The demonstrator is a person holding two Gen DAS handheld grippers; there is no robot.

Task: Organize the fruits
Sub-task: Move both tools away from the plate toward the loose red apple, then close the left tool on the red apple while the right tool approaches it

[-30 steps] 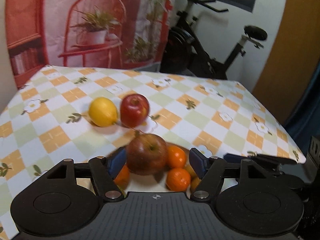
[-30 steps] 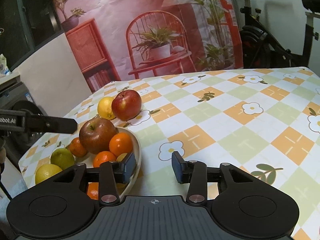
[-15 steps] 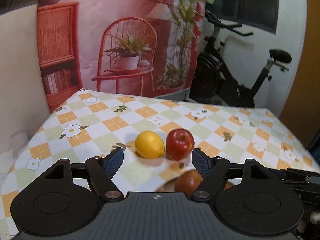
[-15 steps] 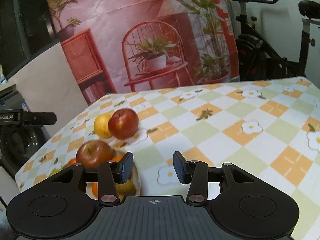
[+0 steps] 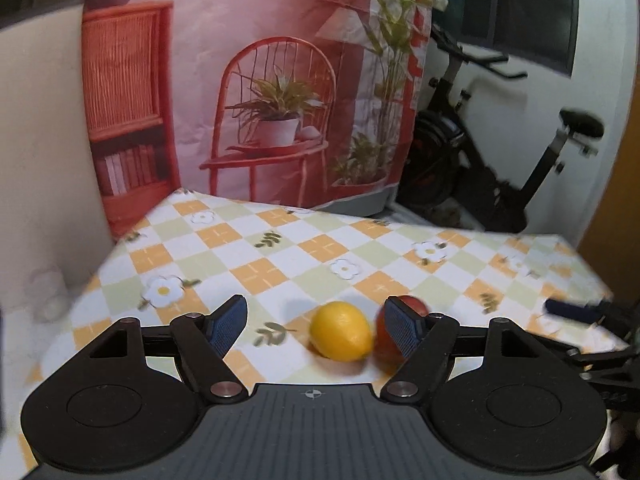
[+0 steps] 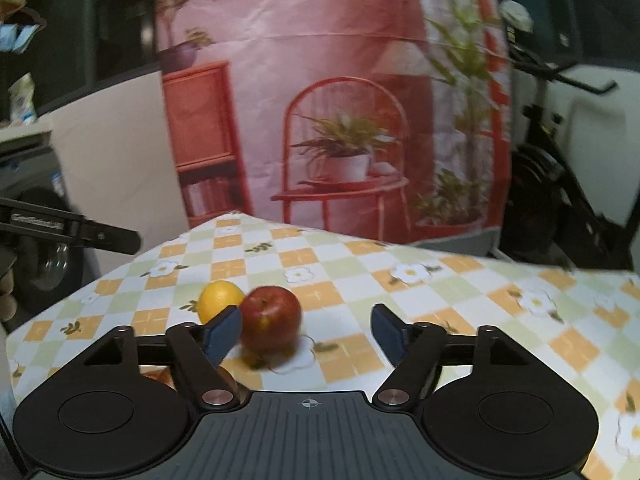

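A yellow lemon (image 5: pixel 342 336) and a red apple (image 5: pixel 416 305) lie side by side on the checked tablecloth (image 5: pixel 280 264). My left gripper (image 5: pixel 316 322) is open above the near part of the table with nothing between its pads; its right finger (image 5: pixel 400 330) hides part of the apple. In the right wrist view the lemon (image 6: pixel 218 300) and the apple (image 6: pixel 272 316) lie just beyond my right gripper (image 6: pixel 306 330), whose jaws are opening and hold nothing. The apple shows beside its left finger (image 6: pixel 224 334). The fruit bowl is hidden below both grippers.
A printed pink backdrop (image 5: pixel 260 80) hangs behind the table's far edge. An exercise bike (image 5: pixel 500 184) stands at the back right. The left gripper's arm (image 6: pixel 80 232) reaches in over the table's left corner, and the right gripper's finger (image 5: pixel 576 312) shows at the right edge.
Both grippers have risen and drawn away from the bowl of fruit, which has dropped out of view. The left jaws have left the large apple in the bowl. The right jaws have widened.
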